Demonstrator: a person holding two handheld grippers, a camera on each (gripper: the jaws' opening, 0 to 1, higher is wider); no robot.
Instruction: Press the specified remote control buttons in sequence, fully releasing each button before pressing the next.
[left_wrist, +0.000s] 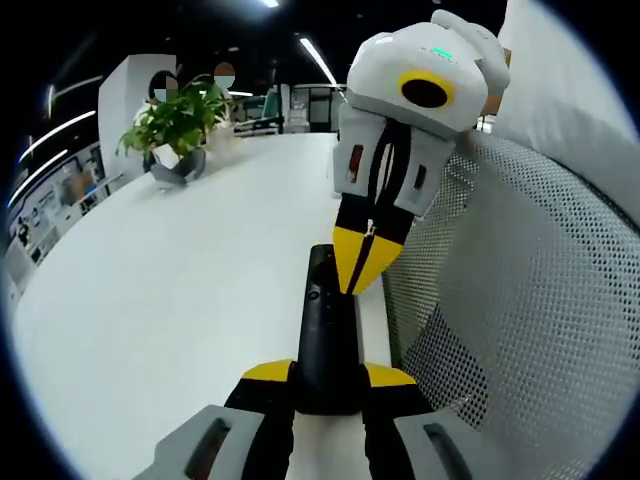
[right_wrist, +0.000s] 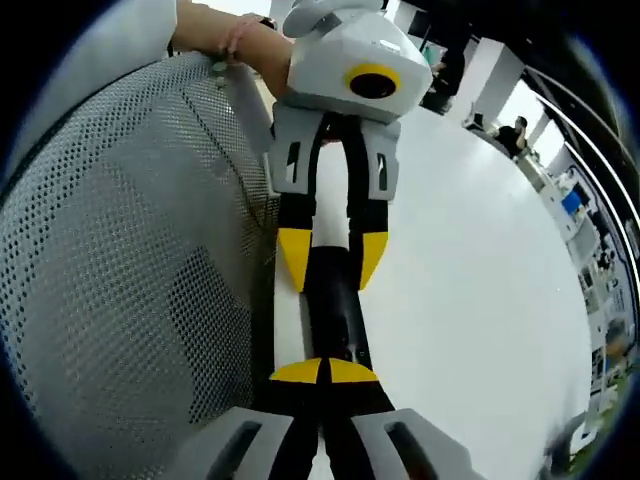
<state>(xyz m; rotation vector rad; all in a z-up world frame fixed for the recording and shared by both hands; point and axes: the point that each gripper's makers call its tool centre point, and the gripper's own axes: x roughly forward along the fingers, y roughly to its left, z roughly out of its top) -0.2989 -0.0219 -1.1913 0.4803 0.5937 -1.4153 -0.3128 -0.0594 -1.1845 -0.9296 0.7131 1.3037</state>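
Left claw (left_wrist: 328, 380) is what I read first: its two yellow-tipped jaws rise from the bottom of the left gripper view and are clamped on the near end of the black remote control (left_wrist: 325, 330), one jaw against each long side, opened just as wide as the remote's body. The remote reaches away from me over the white desk (left_wrist: 180, 300), close to the desk's right edge. From the upper right of that view the right claw (left_wrist: 362, 258) comes down at a slant, its jaws drawn together into a narrow yellow wedge; the tip lies over the far part of the remote, beside a small round button, though I cannot tell whether it is actually touching the surface. In the right gripper view I see the same meeting from the other end: the right claw (right_wrist: 325, 372) has its yellow tips pressed side by side at the bottom, with no gap between them, resting at the near end of the remote (right_wrist: 335, 305), while the left claw (right_wrist: 331, 258) faces me with its jaws spread on either side of the remote's far end. A white mesh chair back (right_wrist: 110, 290) stands just beside the desk edge, and a person's hand (right_wrist: 225, 42) shows above it. On the far side of the desk a potted plant (left_wrist: 178, 125) sits well apart from the remote.
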